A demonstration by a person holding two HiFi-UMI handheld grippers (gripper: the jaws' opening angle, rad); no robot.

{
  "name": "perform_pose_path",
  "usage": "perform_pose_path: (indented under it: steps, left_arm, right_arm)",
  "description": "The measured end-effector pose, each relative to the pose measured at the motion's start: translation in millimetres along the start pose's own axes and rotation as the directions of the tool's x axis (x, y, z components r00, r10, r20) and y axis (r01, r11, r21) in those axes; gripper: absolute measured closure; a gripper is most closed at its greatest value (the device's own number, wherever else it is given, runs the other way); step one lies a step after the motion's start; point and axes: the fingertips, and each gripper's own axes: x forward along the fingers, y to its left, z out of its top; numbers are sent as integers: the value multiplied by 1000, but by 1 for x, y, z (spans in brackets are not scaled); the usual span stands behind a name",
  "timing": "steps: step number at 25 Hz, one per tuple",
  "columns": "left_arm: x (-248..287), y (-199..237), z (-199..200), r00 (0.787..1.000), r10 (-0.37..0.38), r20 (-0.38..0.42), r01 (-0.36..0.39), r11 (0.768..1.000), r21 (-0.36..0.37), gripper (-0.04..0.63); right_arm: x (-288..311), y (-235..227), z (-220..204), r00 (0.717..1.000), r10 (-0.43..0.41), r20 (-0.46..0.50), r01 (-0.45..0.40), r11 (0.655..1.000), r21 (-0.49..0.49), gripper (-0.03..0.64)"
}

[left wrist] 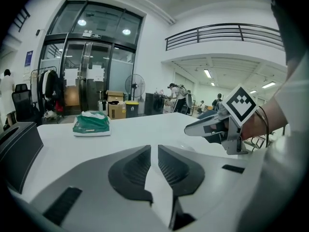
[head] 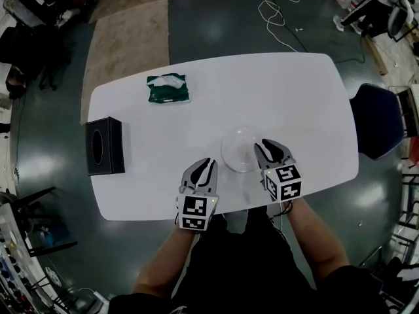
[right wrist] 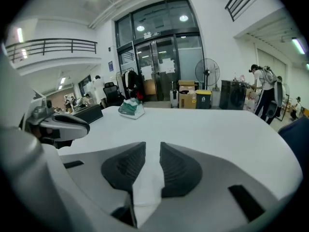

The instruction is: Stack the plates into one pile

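One white oval table fills the middle of the head view, and on it lie four lots of things: one black tissue box near its left end, one green packet towards the far edge, one round pile of clear plates near the front edge, and the two grippers above that same edge. How many plates are in the pile cannot be made out, since they are see-through. The tabletop is plain and glossy. The floor round it is dark, with one beige rug at the far left, one dark blue chair off the table's right end and one loose white cable beyond. The gripper views show a tall, bright hall with glass doors, a railed balcony, a standing fan, cartons and a few people far back. The plates lie between the two grippers, well clear of box and packet. The right gripper has its tips just at the pile's right rim, whether touching cannot be told; its jaws stand apart with only bare table between them. The left gripper is near the pile's left side but apart from it, its jaws all but together on nothing
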Motion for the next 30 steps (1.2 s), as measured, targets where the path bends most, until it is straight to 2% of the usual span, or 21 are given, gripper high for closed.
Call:
perform_pose_path:
  steps: [2, 4, 10, 13, 17, 20, 25, 30]
  left_arm:
    - [-4, 0, 7, 1000, -11, 16, 11, 1000, 10, 531]
    - [-10, 0, 17, 999, -24, 37, 23, 999, 24, 522]
    - [-33, 7, 54, 992, -40, 116, 34, 998, 59, 520]
    - [-47, 13, 69, 988, -52, 145, 44, 997, 57, 560]
    - [-67, 15, 83, 979, -81, 186, 72, 996, 55, 577]
    - [-79, 10, 89, 976, -109, 186, 96, 992, 77, 577]
    - [-95, -3, 97, 974, -110, 197, 91, 990, 105, 577]
    - [-115, -25, 98, 975, -74, 208, 52, 993, 108, 577]
  right_arm:
    - [-11, 7, 16, 999, 0, 45, 1, 999, -33, 578]
    - [-22, 14, 31, 997, 7, 81, -3, 999, -50, 597]
    - [-58, 29, 64, 986, 1, 167, 6, 999, -40, 598]
    - [-75, 38, 77, 978, -13, 207, 20, 999, -32, 600]
    - [-100, 53, 93, 965, -31, 260, 41, 999, -34, 600]
    - [-120, 64, 101, 957, -42, 286, 57, 997, -44, 600]
    - [-144, 73, 109, 948, -33, 316, 57, 996, -66, 600]
    - [-162, 76, 102, 947, 21, 321, 9, 996, -93, 600]
